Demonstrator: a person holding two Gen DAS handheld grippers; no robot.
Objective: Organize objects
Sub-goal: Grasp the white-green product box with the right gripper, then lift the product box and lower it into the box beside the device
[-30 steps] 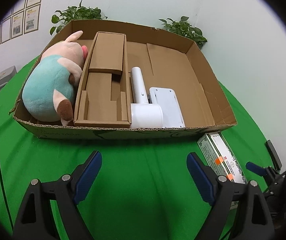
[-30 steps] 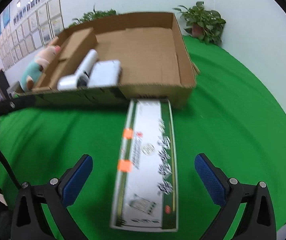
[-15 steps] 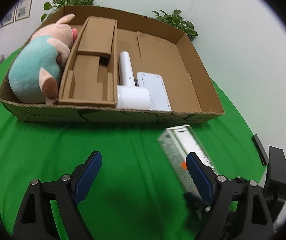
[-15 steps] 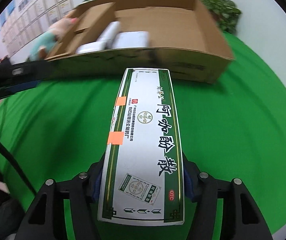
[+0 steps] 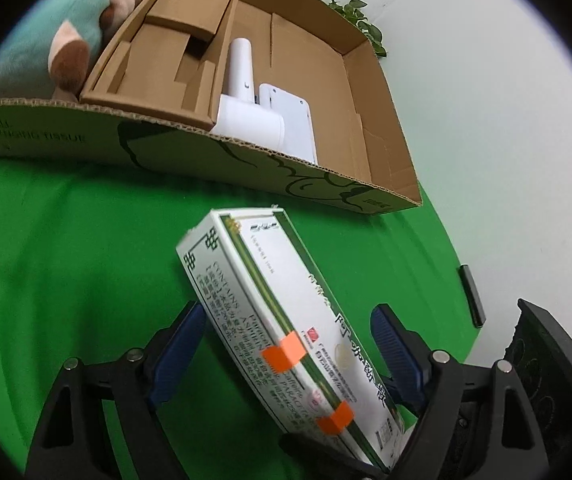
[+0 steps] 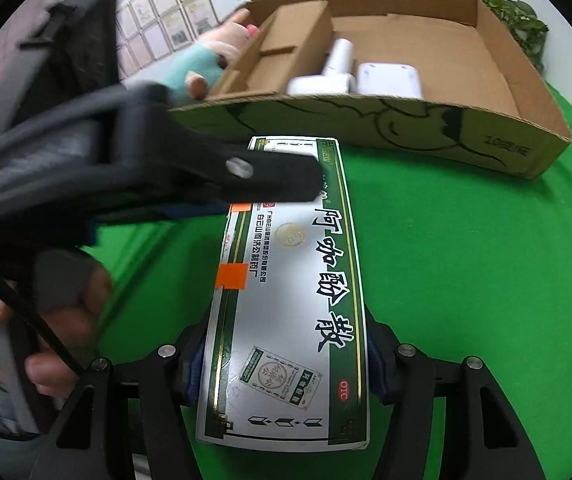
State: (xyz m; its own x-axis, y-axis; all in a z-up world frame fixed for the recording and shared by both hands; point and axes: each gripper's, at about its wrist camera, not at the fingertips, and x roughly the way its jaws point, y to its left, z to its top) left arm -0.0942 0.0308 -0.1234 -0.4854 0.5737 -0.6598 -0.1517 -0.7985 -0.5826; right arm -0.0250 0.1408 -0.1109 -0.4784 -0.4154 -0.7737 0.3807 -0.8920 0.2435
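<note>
A long white-and-green medicine box (image 6: 306, 280) with orange stickers is clamped at its near end between the pads of my right gripper (image 6: 286, 364), above the green cloth. Its far end lies tilted between the jaws of my left gripper (image 5: 288, 316). Those jaws are closing around the medicine box (image 5: 246, 280), and I see no firm press by the pads. In the right wrist view one of the left gripper's fingers (image 6: 262, 178) crosses the box's top face. Behind stands the open cardboard tray (image 5: 246, 160), also seen as the cardboard tray (image 6: 366, 120).
The tray holds a plush toy (image 5: 46, 40), a folded cardboard insert (image 5: 158, 60), a white handheld device (image 5: 246, 120) and a white flat device (image 5: 290, 120); its right half is bare. A person's hand (image 6: 46, 320) holds the left gripper. A small black object (image 5: 472, 296) lies by the cloth's edge.
My right gripper shut on the medicine box, lifted it off the cloth and carried it left. My left gripper tipped downward, and the box now lies between its jaws.
</note>
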